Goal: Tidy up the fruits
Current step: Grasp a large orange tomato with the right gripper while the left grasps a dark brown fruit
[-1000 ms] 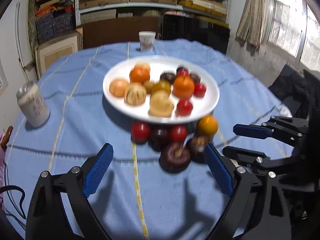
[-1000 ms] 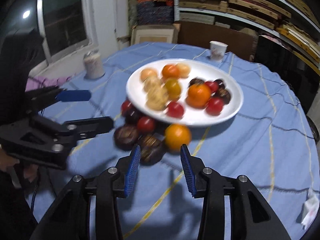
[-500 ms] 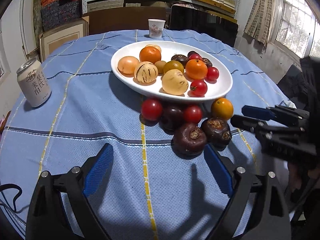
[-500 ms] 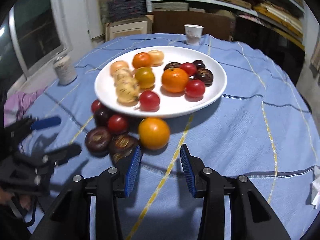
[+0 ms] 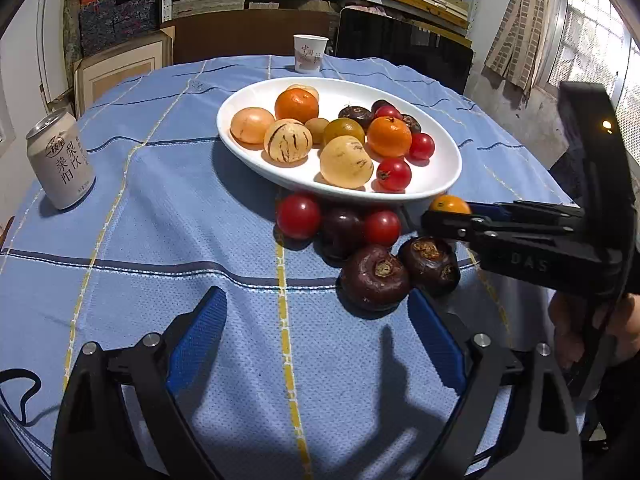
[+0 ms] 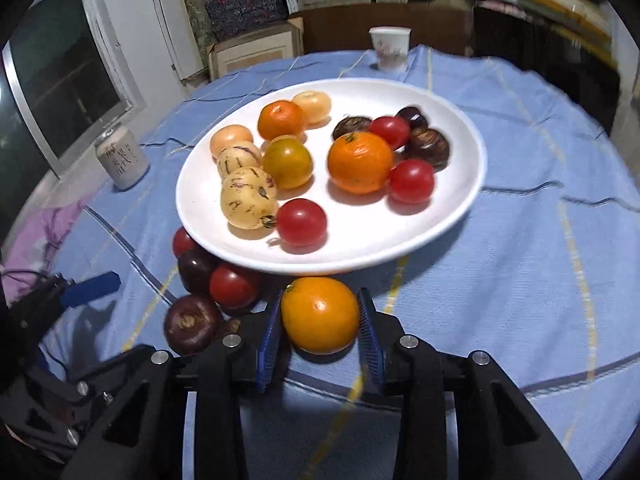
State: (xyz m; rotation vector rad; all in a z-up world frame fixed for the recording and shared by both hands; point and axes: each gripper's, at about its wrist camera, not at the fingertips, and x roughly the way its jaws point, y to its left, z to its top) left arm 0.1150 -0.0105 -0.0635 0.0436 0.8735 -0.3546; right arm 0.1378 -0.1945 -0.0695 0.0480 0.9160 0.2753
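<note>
Right claw [image 6: 320, 320] straddling an orange [image 6: 320, 320] on the bench [image 6: 520, 280], just before the plate [image 6: 460, 208]; pads beside its skin, contact unclear. Left claw [image 5: 316, 344] spread wide, hovering near two dark fruits [image 5: 374, 277]. Can [image 5: 60, 160] far left.

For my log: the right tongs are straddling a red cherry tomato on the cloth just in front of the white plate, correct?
Not quite: the right tongs straddle an orange tangerine, not a tomato, as the right wrist view shows. It does lie on the cloth just in front of the white plate.
</note>
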